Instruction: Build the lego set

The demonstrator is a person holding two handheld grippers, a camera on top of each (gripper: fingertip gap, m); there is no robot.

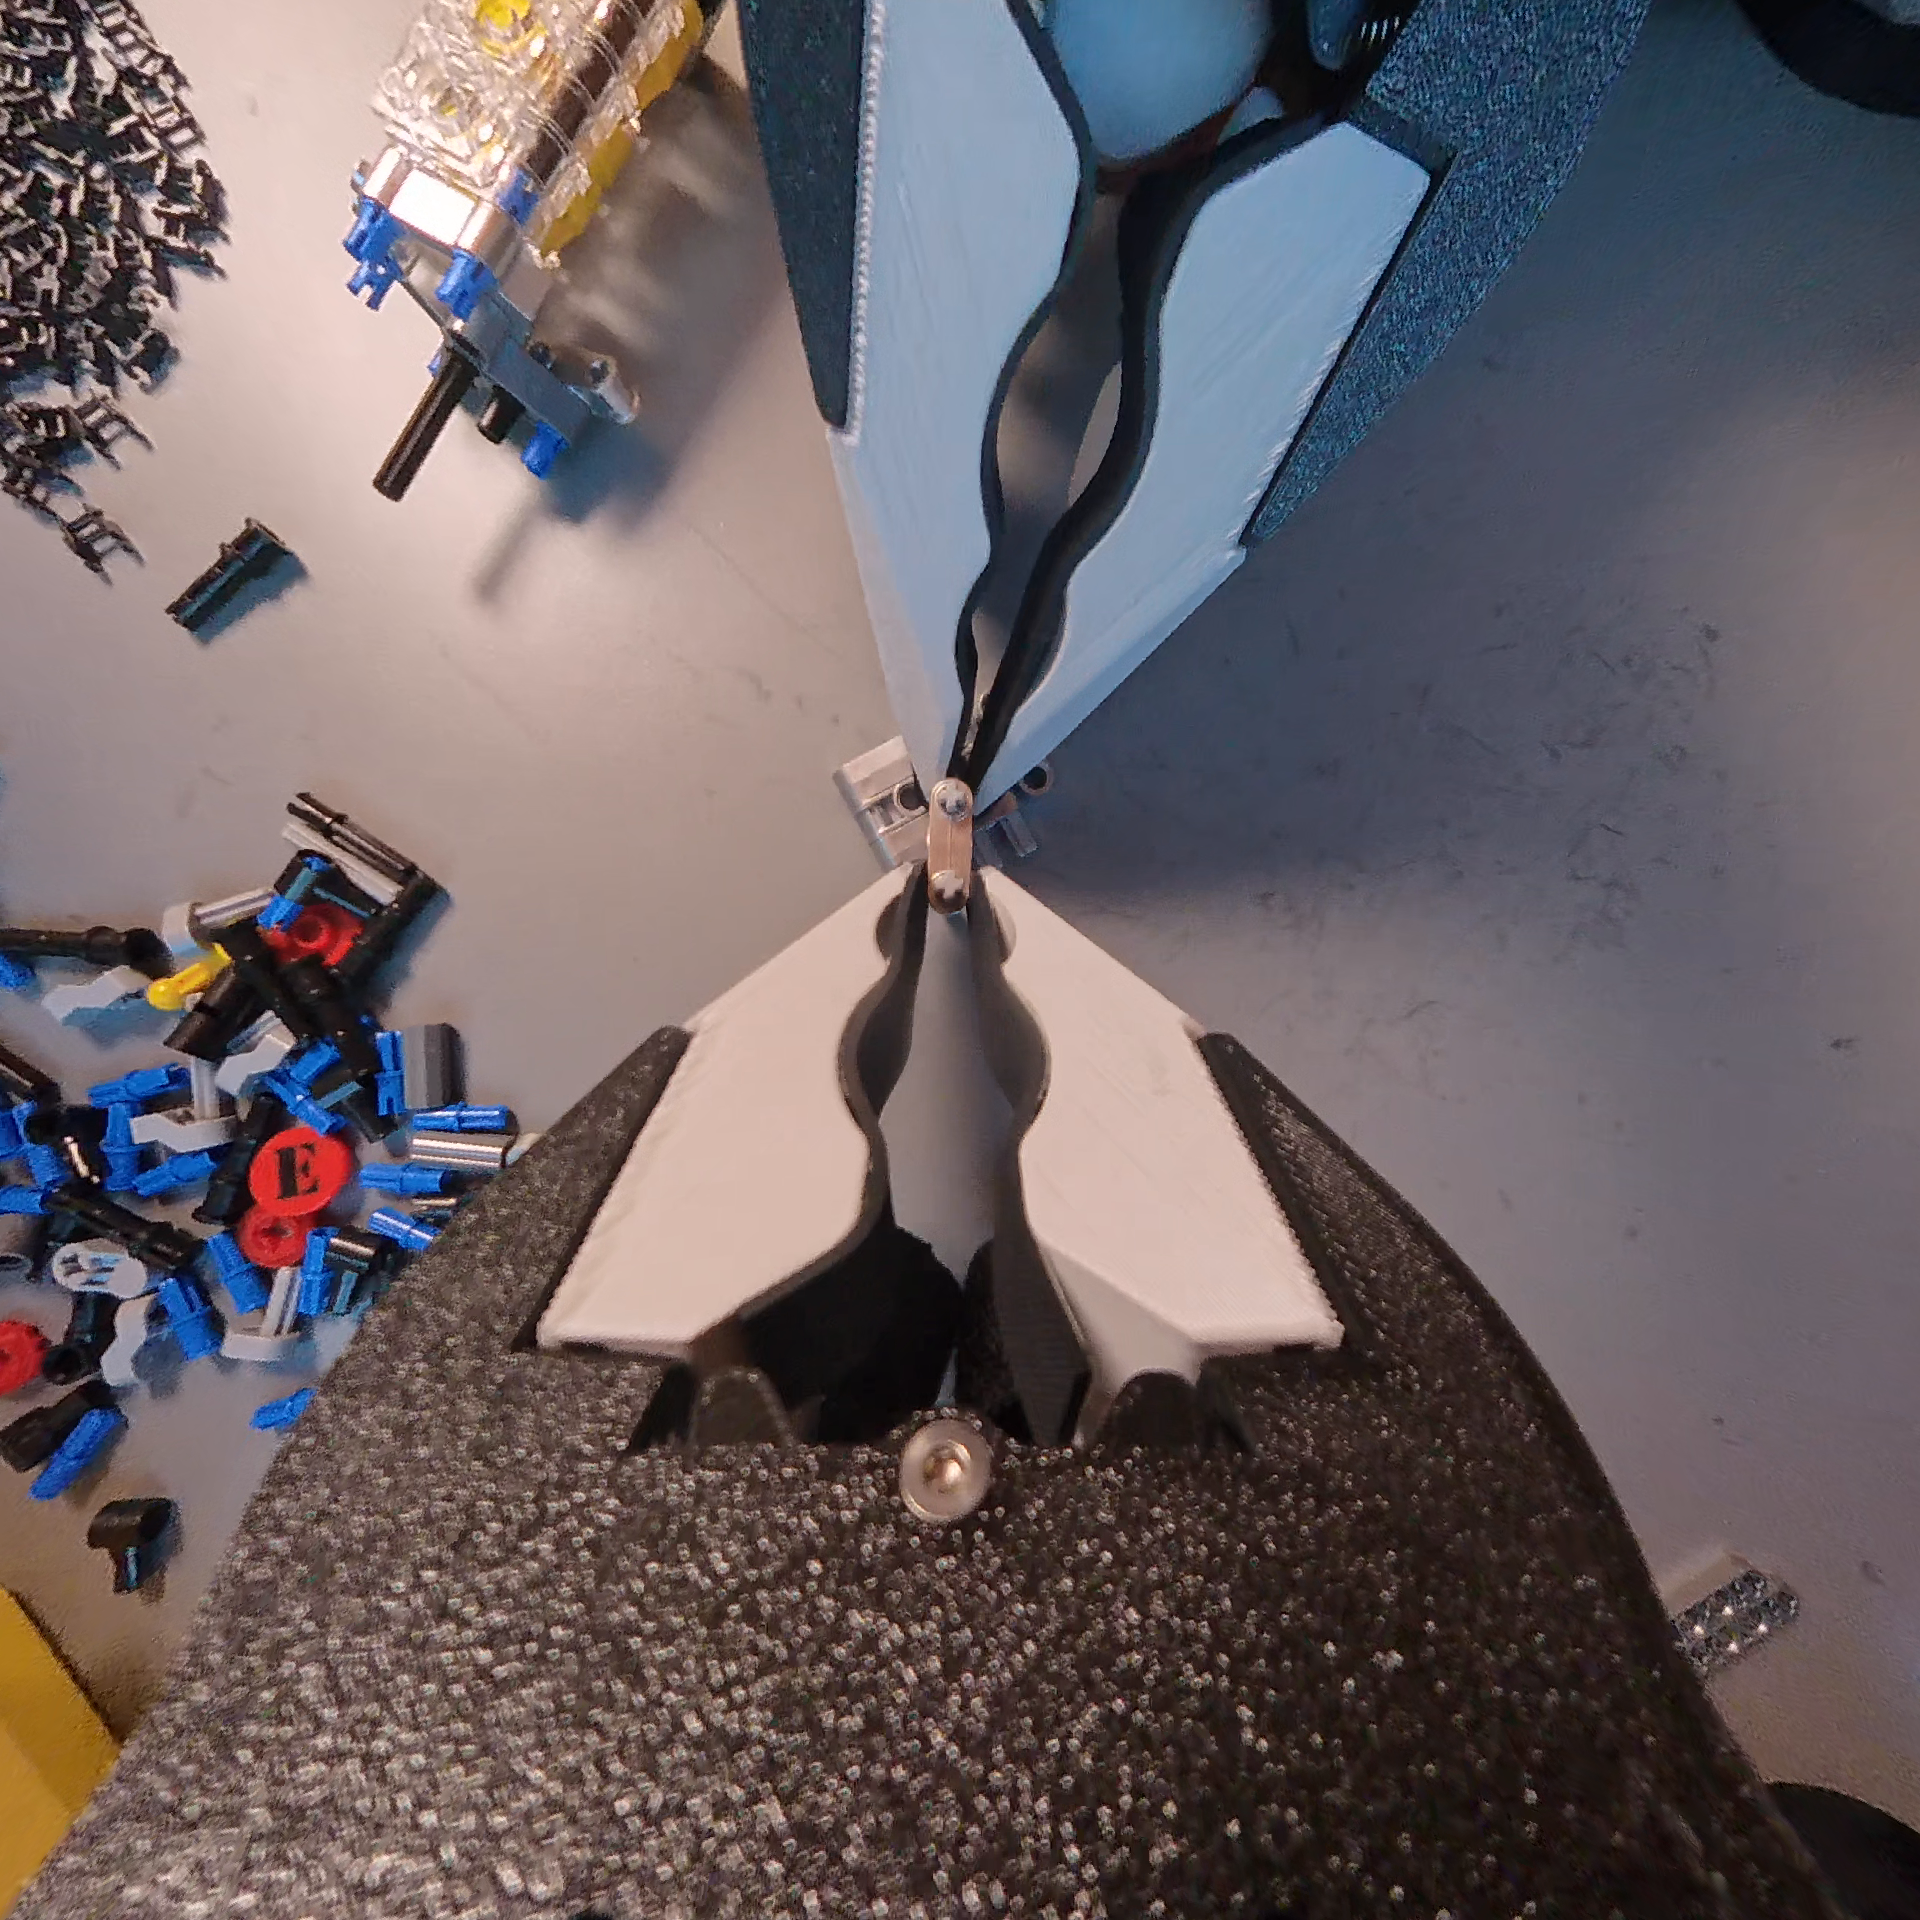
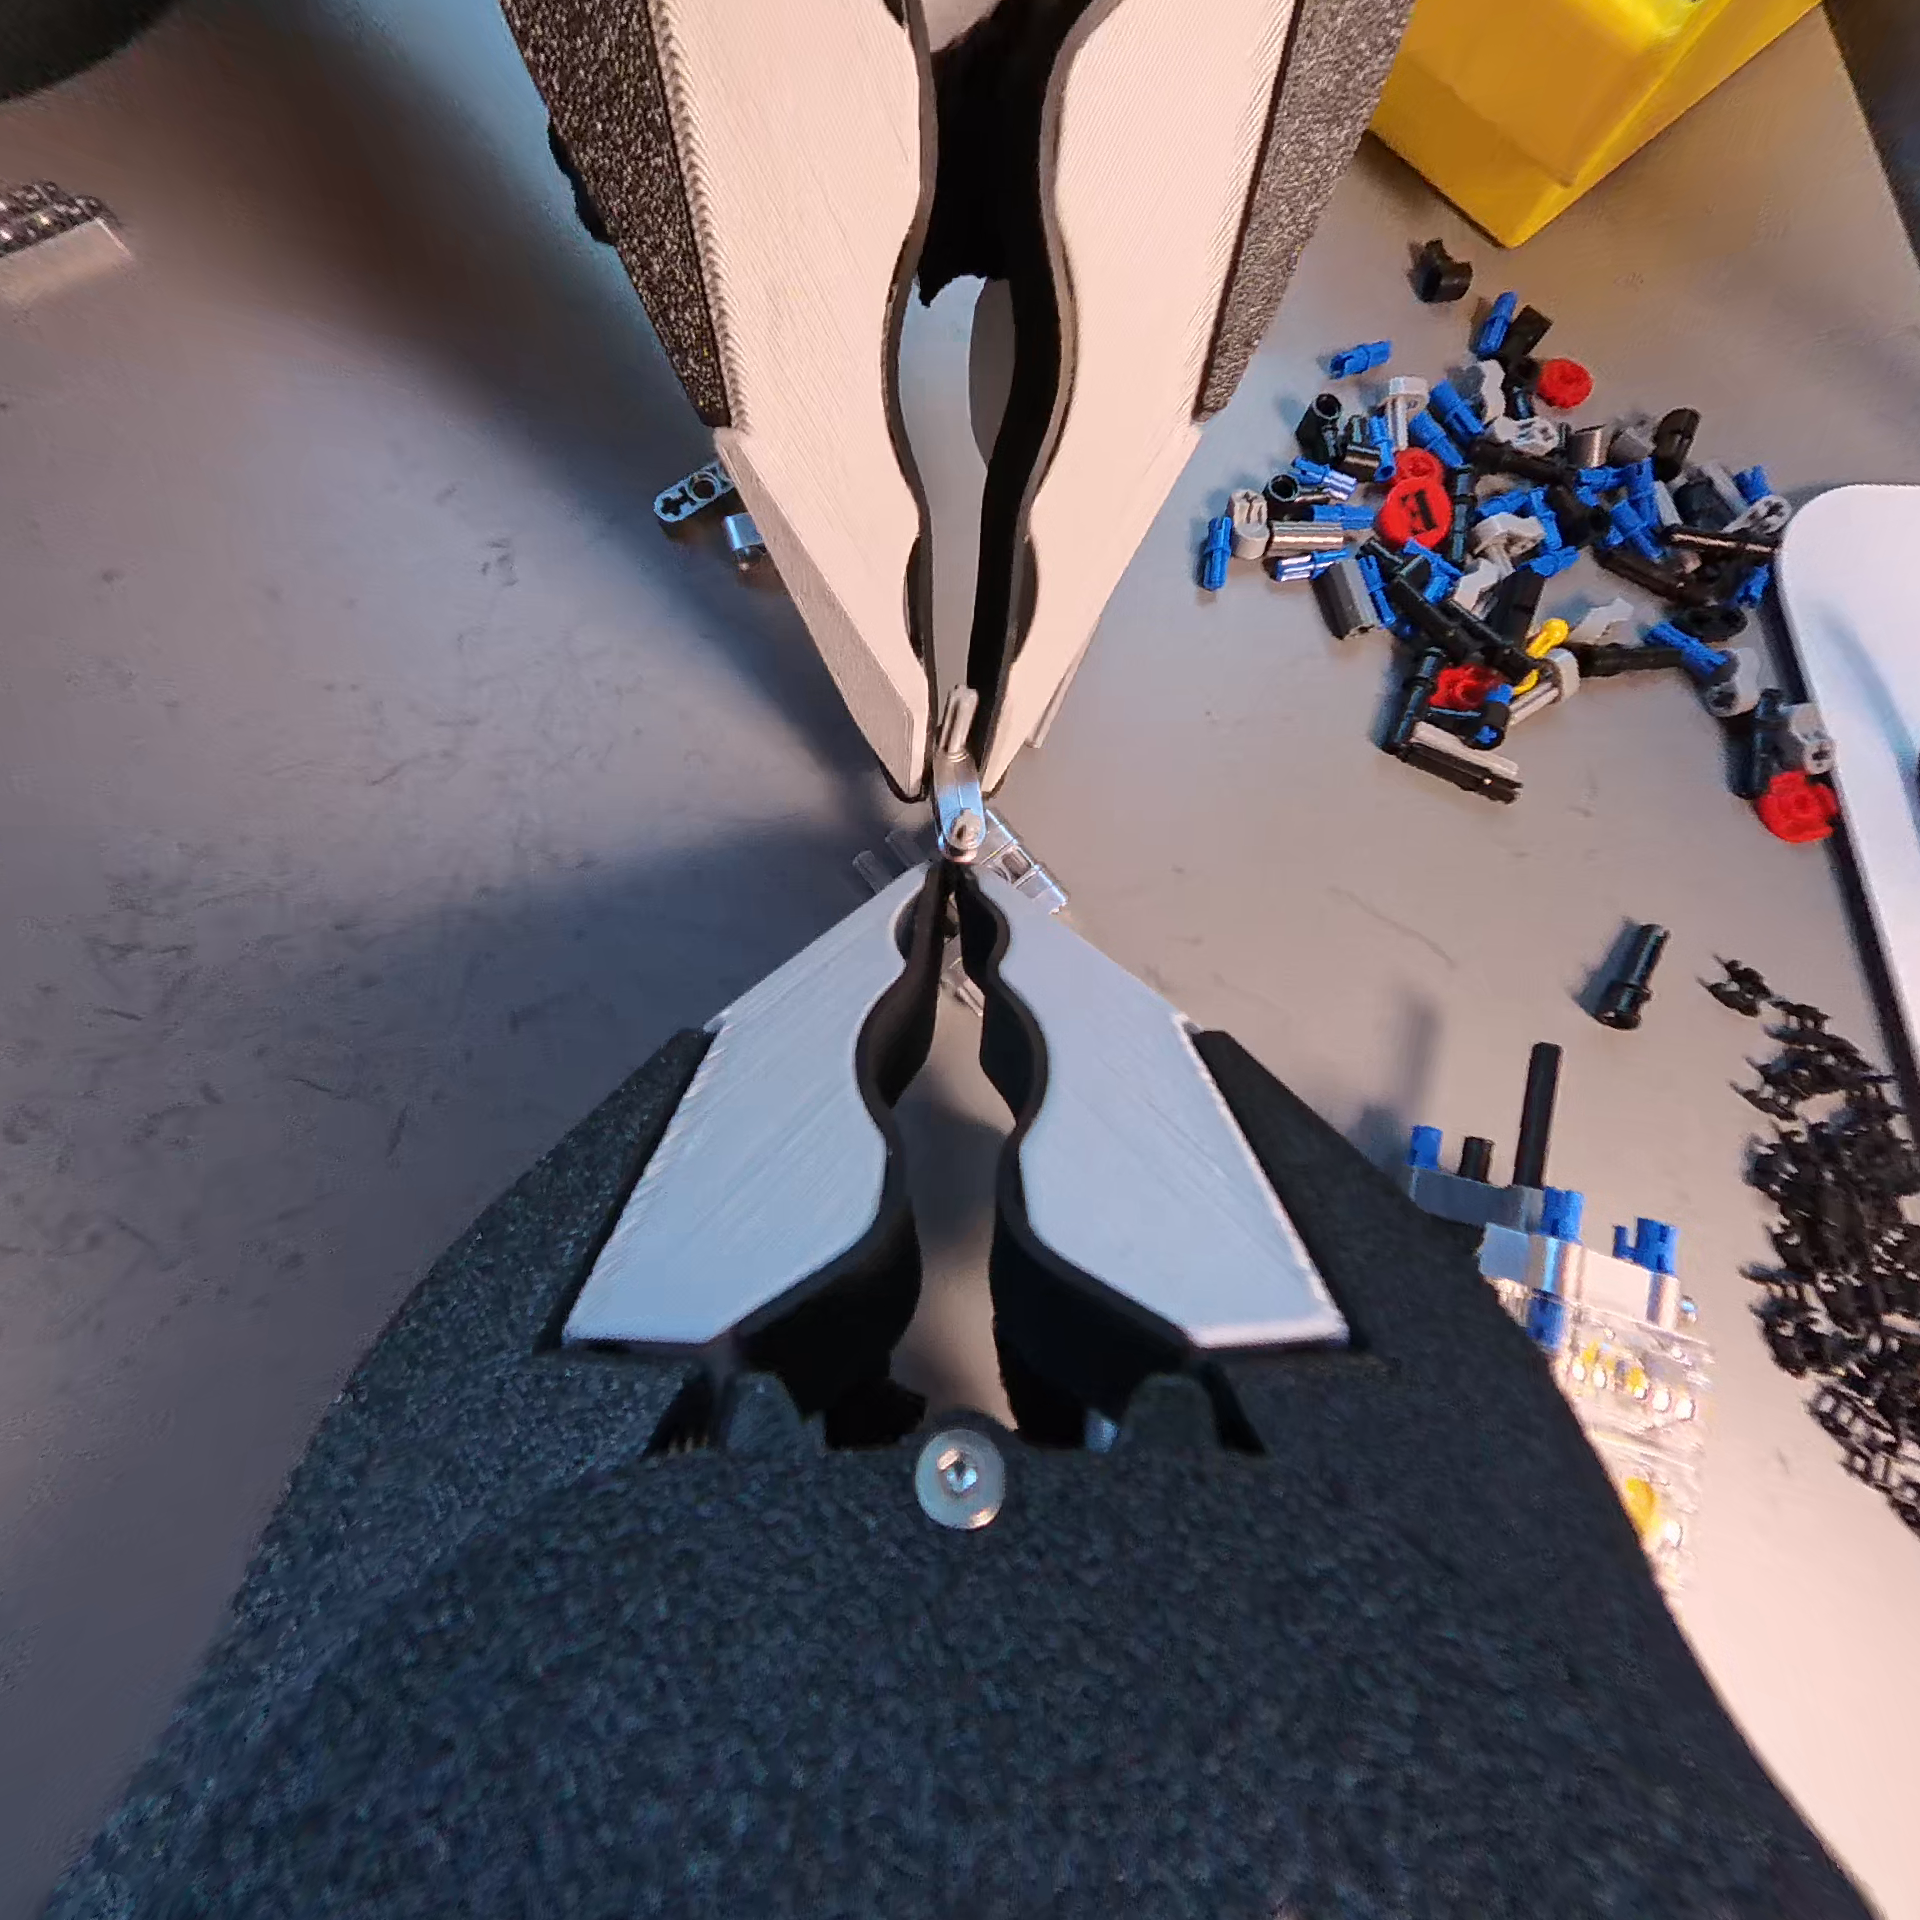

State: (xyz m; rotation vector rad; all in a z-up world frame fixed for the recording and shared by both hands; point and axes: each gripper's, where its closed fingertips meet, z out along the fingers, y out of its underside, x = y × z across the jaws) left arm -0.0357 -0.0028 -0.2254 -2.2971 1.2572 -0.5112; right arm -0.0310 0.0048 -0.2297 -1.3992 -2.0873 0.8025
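Silvery metal, a tiny two-hole link, is pinched at one end by the left gripper and at the other by the right gripper, both clenched. Just behind the link lies a grey beam. Any twist or uneven pull could pop it free.

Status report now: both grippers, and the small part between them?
Left gripper shut on small grey link. Right gripper shut on its other end, tip to tip. Loose grey pieces on table just beneath.
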